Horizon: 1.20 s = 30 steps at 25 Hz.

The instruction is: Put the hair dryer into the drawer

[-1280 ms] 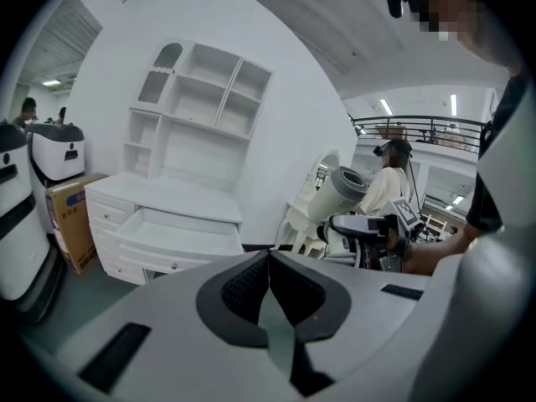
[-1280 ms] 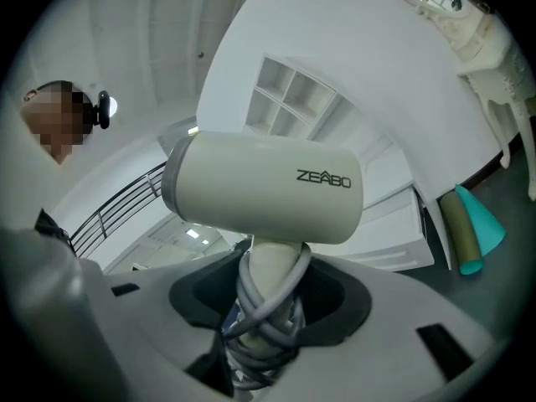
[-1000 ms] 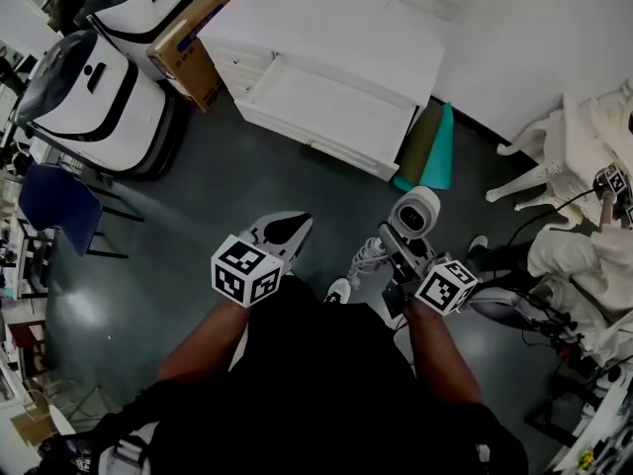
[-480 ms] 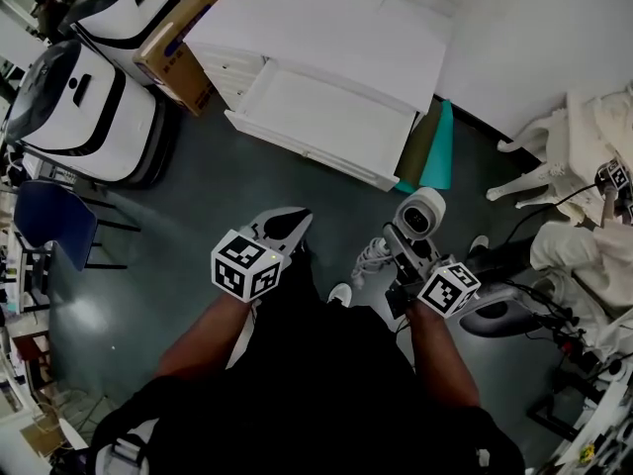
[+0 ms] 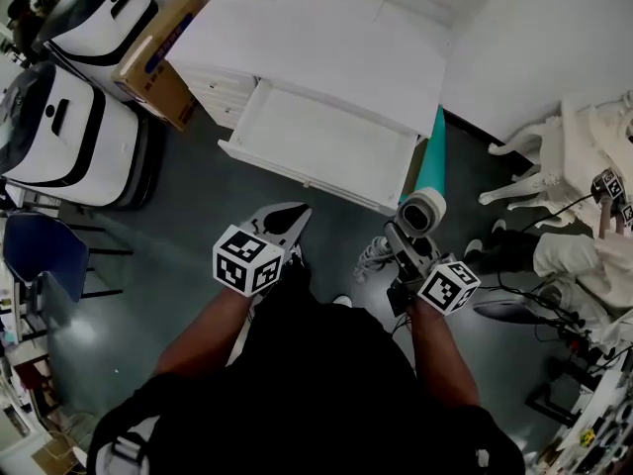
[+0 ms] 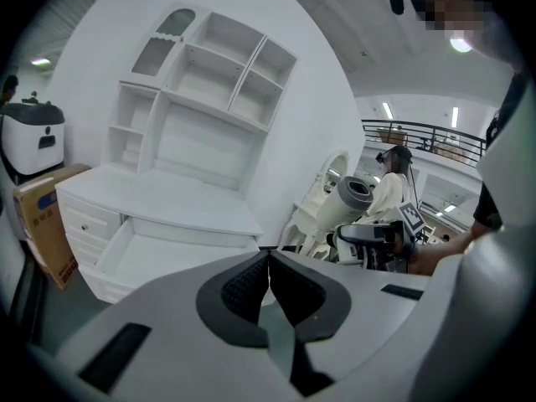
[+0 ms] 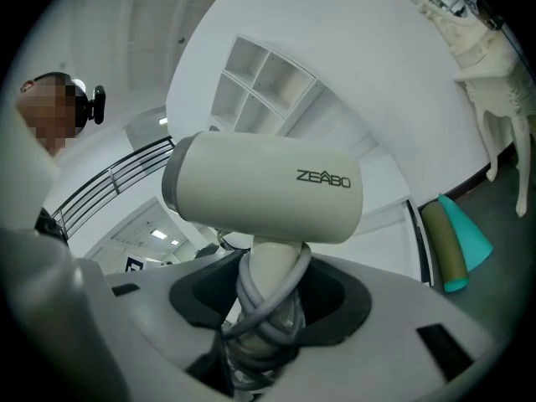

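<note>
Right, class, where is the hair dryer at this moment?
The hair dryer is right of centre in the head view, its handle clamped in the right gripper, just short of the open drawer and near the teal roll.

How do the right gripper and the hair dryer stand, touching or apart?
Touching. The right gripper view shows the right gripper shut on the hair dryer handle.

A test hall dressed as a bedroom: white dresser (image 5: pixel 336 38) with drawer (image 5: pixel 326 142) at top centre, bulky white machines (image 5: pixel 69 132) upper left, a mezzanine railing (image 6: pixel 423 134).
</note>
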### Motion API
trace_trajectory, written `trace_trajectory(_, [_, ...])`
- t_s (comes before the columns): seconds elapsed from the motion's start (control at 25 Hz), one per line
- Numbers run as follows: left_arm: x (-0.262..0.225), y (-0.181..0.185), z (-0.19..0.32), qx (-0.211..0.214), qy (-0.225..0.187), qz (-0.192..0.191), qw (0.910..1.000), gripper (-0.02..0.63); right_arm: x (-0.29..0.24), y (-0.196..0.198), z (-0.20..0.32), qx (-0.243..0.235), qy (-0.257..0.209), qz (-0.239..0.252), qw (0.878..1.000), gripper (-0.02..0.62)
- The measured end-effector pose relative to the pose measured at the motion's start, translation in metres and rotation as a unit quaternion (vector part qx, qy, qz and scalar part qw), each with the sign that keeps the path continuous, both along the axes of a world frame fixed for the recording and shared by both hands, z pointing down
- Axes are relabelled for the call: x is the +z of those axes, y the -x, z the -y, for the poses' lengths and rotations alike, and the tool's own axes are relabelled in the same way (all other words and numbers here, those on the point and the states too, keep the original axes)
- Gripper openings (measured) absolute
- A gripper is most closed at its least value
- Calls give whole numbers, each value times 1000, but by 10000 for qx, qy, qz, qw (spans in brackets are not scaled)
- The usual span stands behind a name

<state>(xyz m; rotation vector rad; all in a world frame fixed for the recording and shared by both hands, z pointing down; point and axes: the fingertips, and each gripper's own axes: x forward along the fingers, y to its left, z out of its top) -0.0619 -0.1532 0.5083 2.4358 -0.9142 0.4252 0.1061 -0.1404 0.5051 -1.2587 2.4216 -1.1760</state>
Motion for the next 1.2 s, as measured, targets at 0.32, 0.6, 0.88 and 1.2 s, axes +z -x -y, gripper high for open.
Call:
trace_trajectory(0.32, [5, 28, 67, 485, 35, 14, 9988, 11, 2, 27, 62, 466, 34, -288, 9985, 212])
trace_trajectory(0.6, [29, 36, 89, 1108, 345, 264, 9929, 11, 4, 31, 95, 819, -1, -591, 9949, 212])
trace_trajectory(0.88, [34, 49, 108, 1068, 402, 269, 9931, 11, 11, 32, 123, 636, -9, -1459, 9872, 212])
trace_trajectory(1.2, [37, 52, 124, 697, 363, 316, 9964, 11, 70, 30, 169, -285, 125, -3024, 9527, 212])
